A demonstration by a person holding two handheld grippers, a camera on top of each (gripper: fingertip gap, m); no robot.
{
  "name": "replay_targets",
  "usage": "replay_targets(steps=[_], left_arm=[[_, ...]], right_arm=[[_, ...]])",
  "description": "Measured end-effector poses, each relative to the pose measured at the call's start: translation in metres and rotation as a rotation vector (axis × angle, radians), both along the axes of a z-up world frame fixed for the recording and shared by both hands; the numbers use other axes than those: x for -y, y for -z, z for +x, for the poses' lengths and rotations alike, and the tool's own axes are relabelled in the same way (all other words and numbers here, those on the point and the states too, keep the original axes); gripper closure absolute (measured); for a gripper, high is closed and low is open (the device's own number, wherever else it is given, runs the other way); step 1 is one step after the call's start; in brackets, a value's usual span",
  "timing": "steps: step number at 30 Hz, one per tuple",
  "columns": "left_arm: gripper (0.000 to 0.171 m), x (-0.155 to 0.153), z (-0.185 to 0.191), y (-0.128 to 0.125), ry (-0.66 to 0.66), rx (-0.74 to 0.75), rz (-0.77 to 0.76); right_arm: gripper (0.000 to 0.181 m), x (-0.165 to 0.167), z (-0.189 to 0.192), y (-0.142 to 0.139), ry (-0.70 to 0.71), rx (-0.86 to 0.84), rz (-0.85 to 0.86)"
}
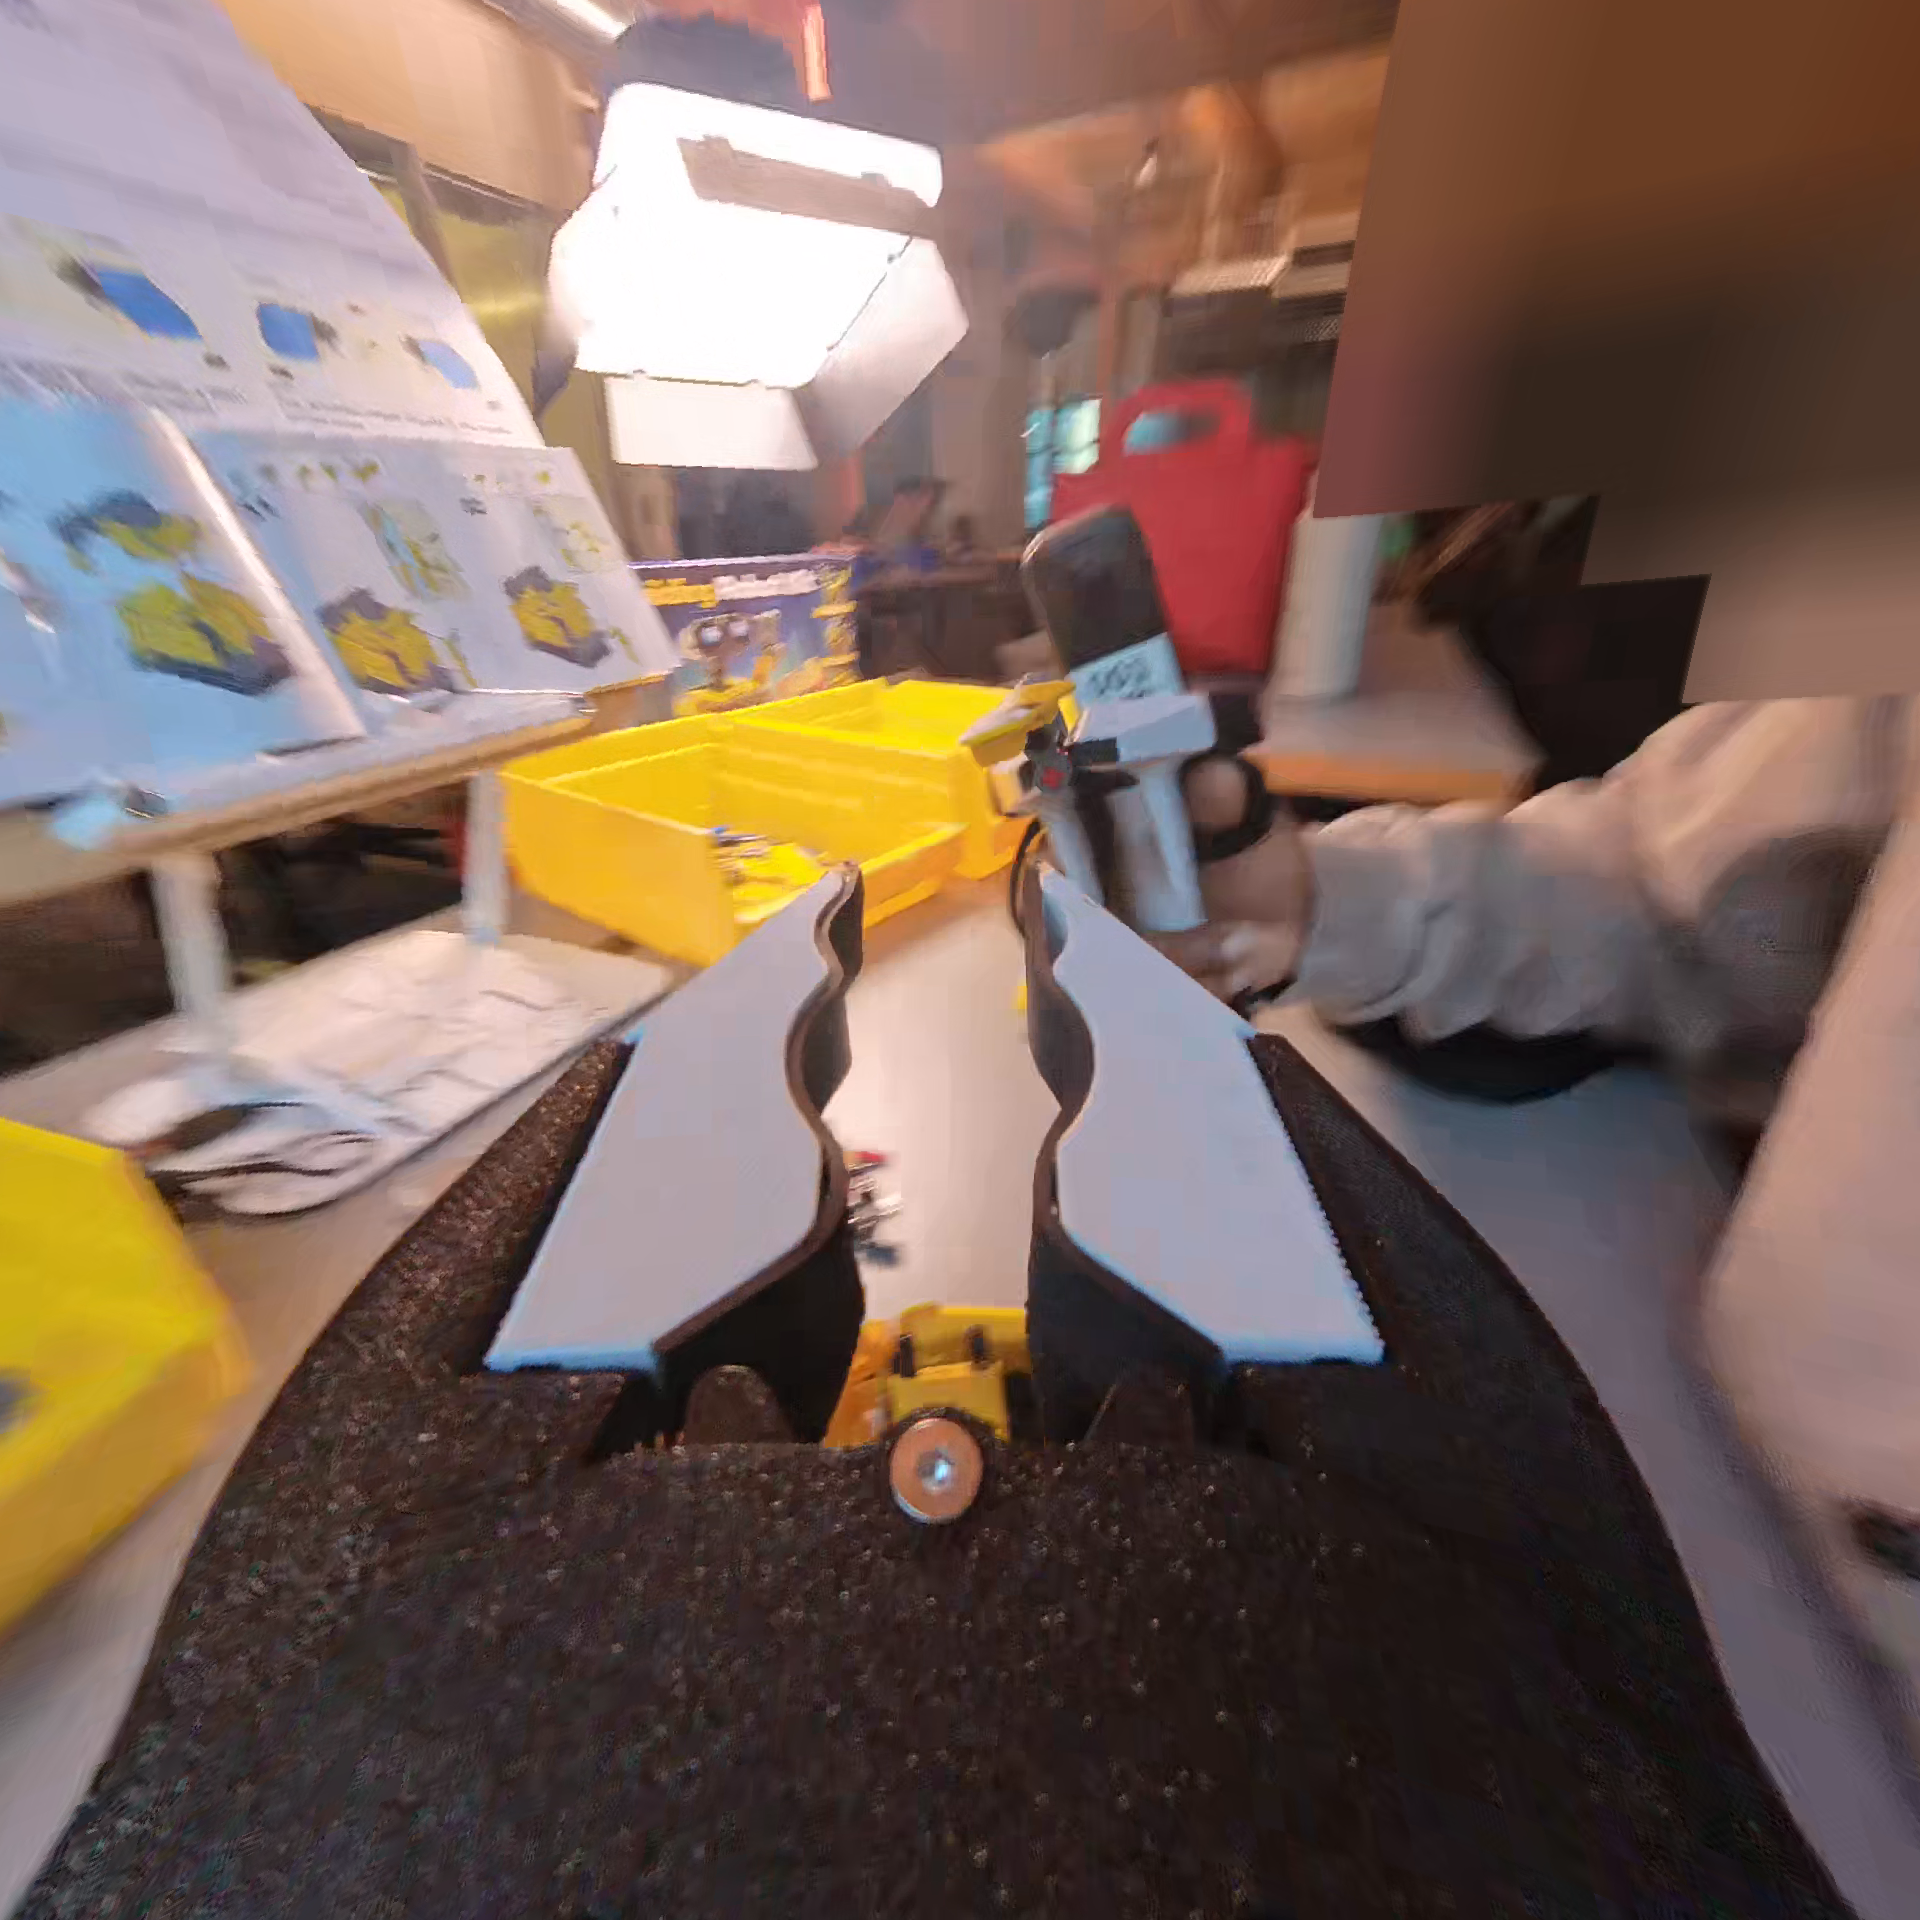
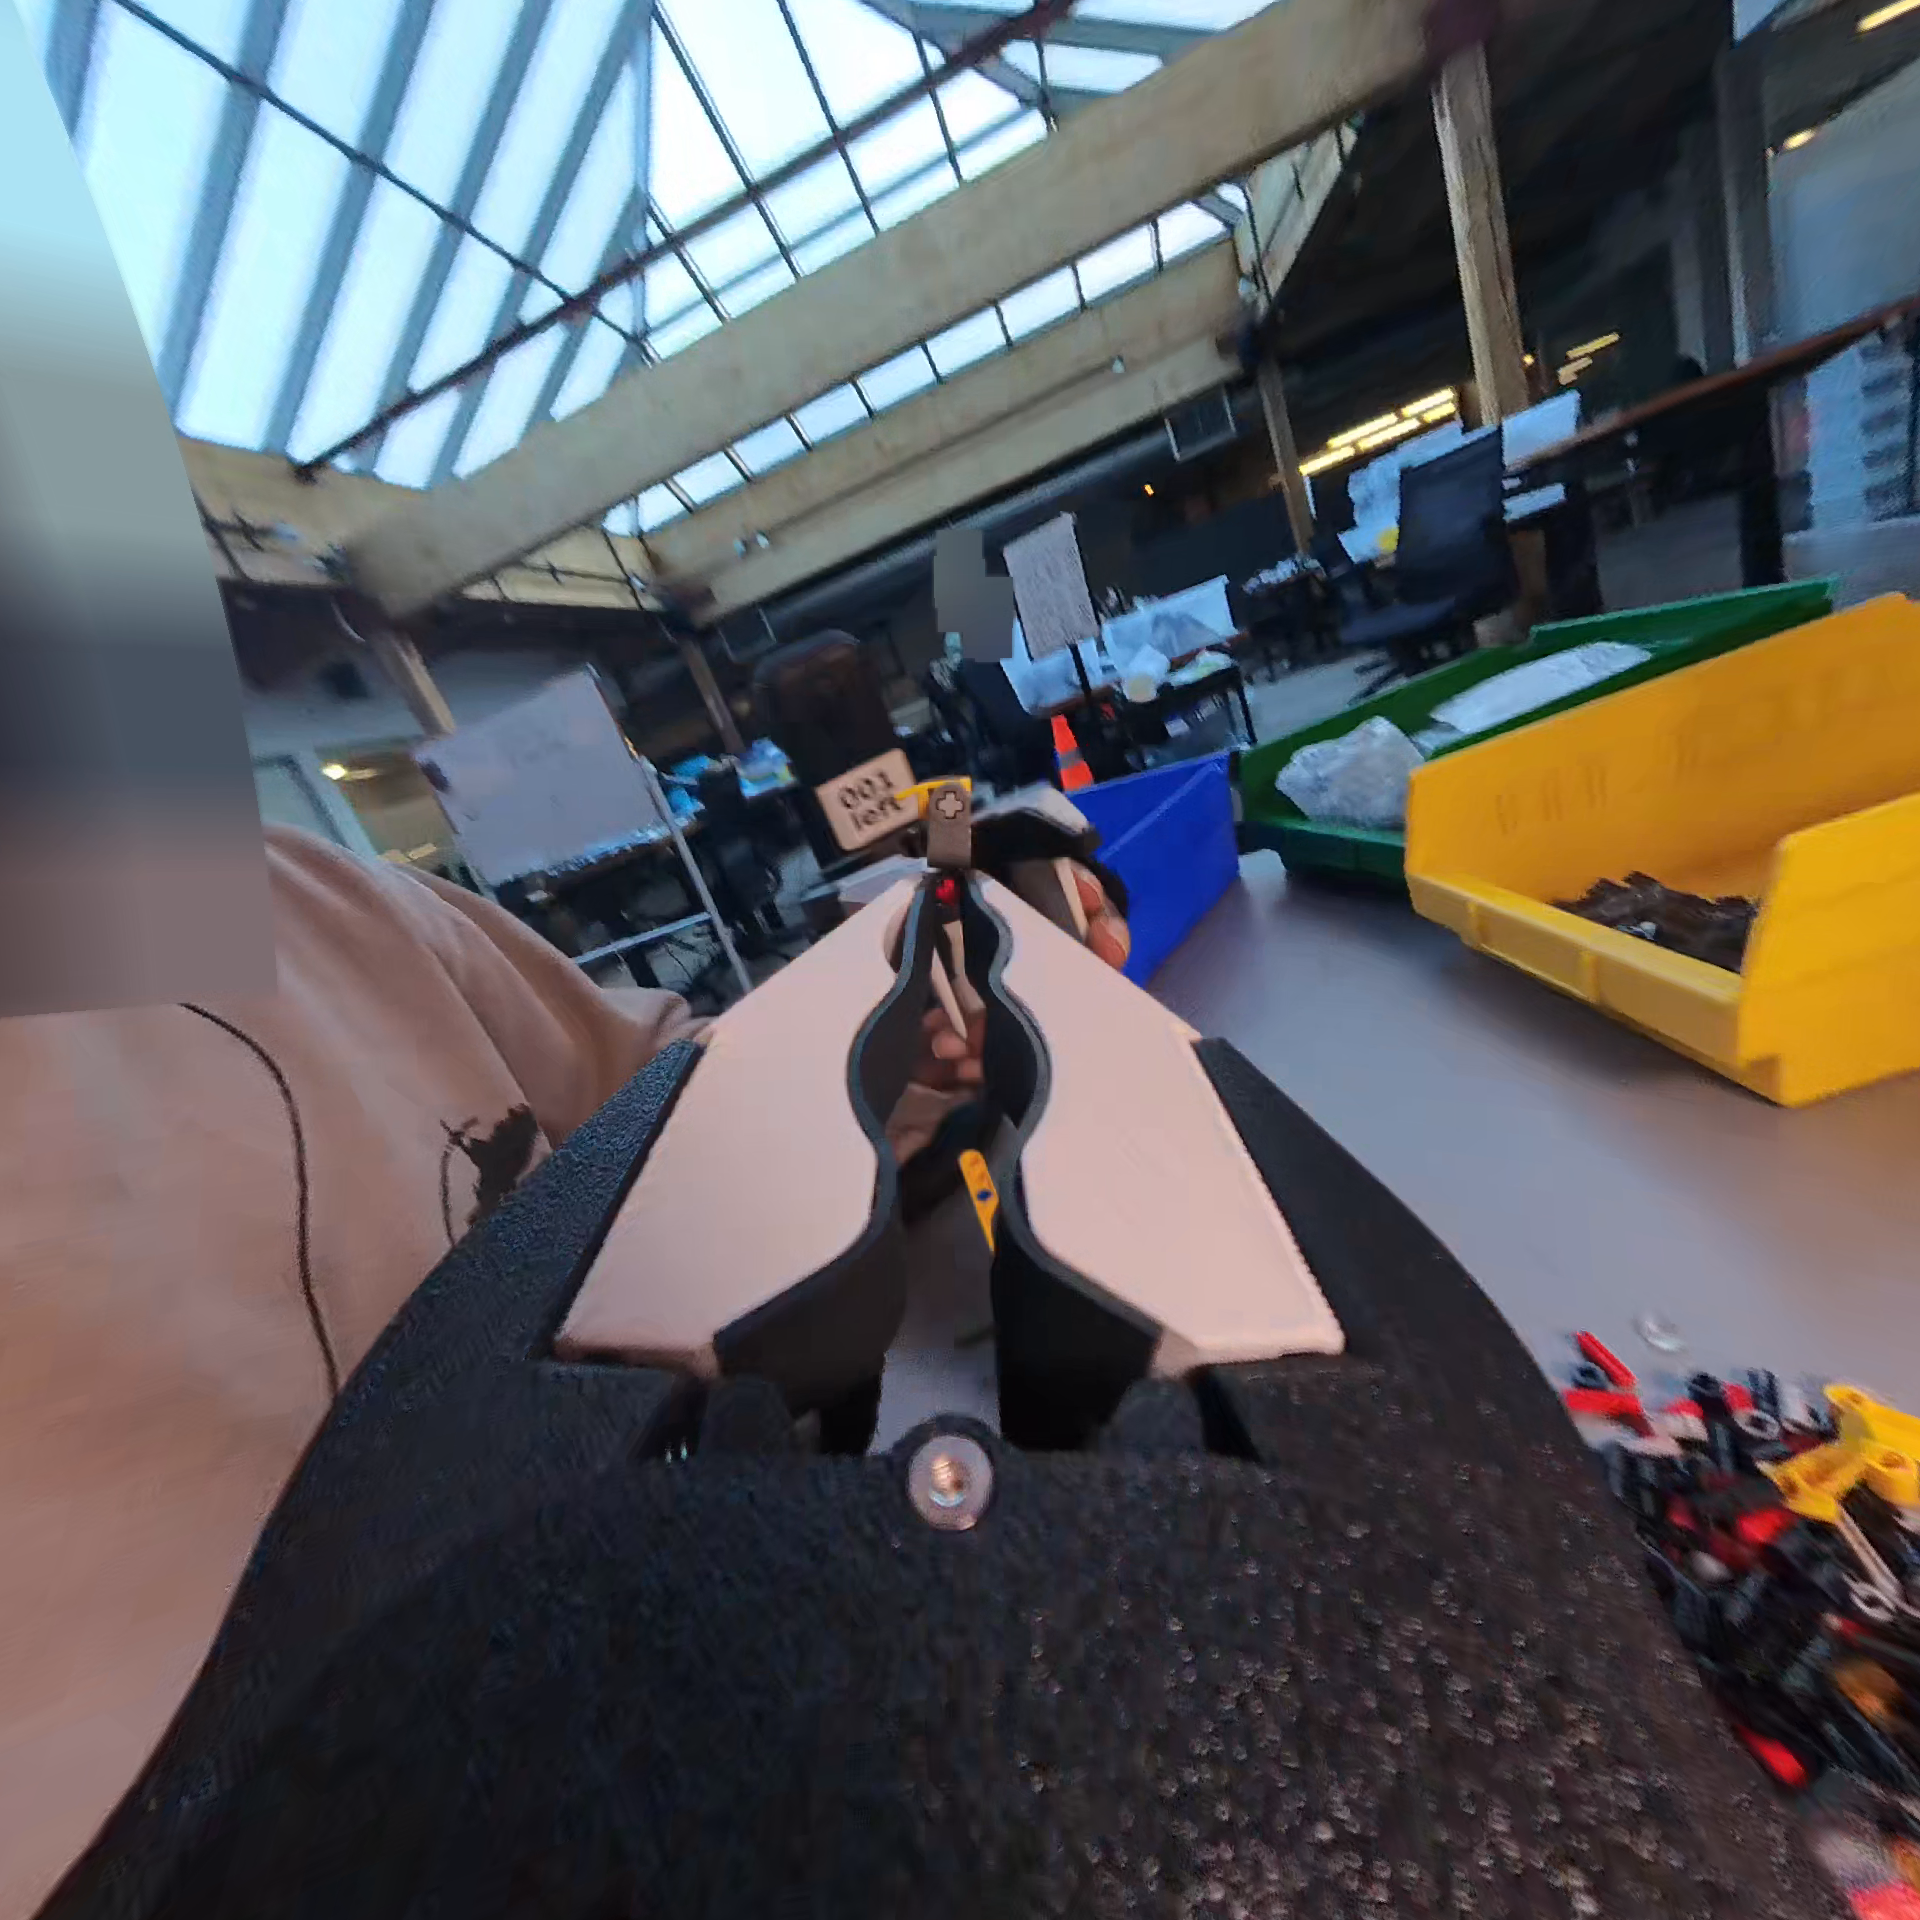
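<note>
Two grippers here, one per hand. The left gripper (image 1: 940,883) has its jaws open with a clear gap and nothing between the tips. Under its base sits one small yellow built block piece (image 1: 940,1371) on the grey tabletop (image 1: 935,1091), with a few tiny loose bits beside it.

The right gripper (image 2: 943,896) has its jaws nearly together, pinching a small brick assembly (image 2: 948,836): a grey-brown piece with a cross hole on top, a red bit at the tips and a yellow piece behind. In the left wrist view that same gripper stands upright in a hand (image 1: 1242,831) with a pale sleeve, the assembly up at its tips, above the tabletop and near the yellow divided tray (image 1: 623,831).

Counting bins in the right wrist view: one yellow bin (image 2: 1621,831) with dark parts inside, one green bin (image 2: 1351,821) with pale bagged stuff, one blue bin (image 2: 1164,842). One heap of loose red, black and yellow parts (image 2: 1787,1527) lies on the tabletop, well apart from the bins.

The left wrist view also shows one stand of instruction sheets (image 1: 260,468), a boxed kit (image 1: 758,623), a red bag (image 1: 1195,530) and another yellow bin (image 1: 83,1351) at the left edge.
</note>
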State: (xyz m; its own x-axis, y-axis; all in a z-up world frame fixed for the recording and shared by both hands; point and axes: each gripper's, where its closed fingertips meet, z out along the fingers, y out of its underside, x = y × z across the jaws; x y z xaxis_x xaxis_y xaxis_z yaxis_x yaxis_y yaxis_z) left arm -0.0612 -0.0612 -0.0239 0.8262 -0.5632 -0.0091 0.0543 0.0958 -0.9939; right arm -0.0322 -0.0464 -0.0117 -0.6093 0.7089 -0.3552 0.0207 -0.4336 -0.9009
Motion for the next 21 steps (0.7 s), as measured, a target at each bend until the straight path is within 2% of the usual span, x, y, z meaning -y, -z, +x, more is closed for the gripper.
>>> replay_targets(steps=[1,3,8,11,14,18,21], left_arm=[[0.143,0.003,0.002,-0.004,0.075,0.101,-0.026],[0.145,0.007,0.009,-0.008,0.169,0.210,-0.066],[0.153,0.017,0.028,-0.014,0.281,0.266,-0.084],[0.162,0.016,0.027,-0.012,0.268,0.259,-0.103],[0.163,0.016,0.027,-0.008,0.270,0.235,-0.119],[0.164,0.017,0.026,-0.004,0.273,0.186,-0.153],[0.166,0.016,0.023,-0.003,0.274,0.211,-0.177]], right_arm=[[0.178,0.001,0.002,-0.006,-0.017,-0.026,-0.037],[0.179,0.003,0.001,-0.008,-0.024,-0.047,-0.072],[0.179,0.023,-0.004,0.000,-0.042,-0.062,0.003],[0.178,0.030,-0.009,0.008,-0.020,-0.059,0.087],[0.177,0.036,-0.014,0.018,0.010,-0.046,0.203],[0.178,0.038,-0.013,0.019,0.036,-0.049,0.250],[0.179,0.039,-0.012,0.018,0.032,-0.050,0.248]])
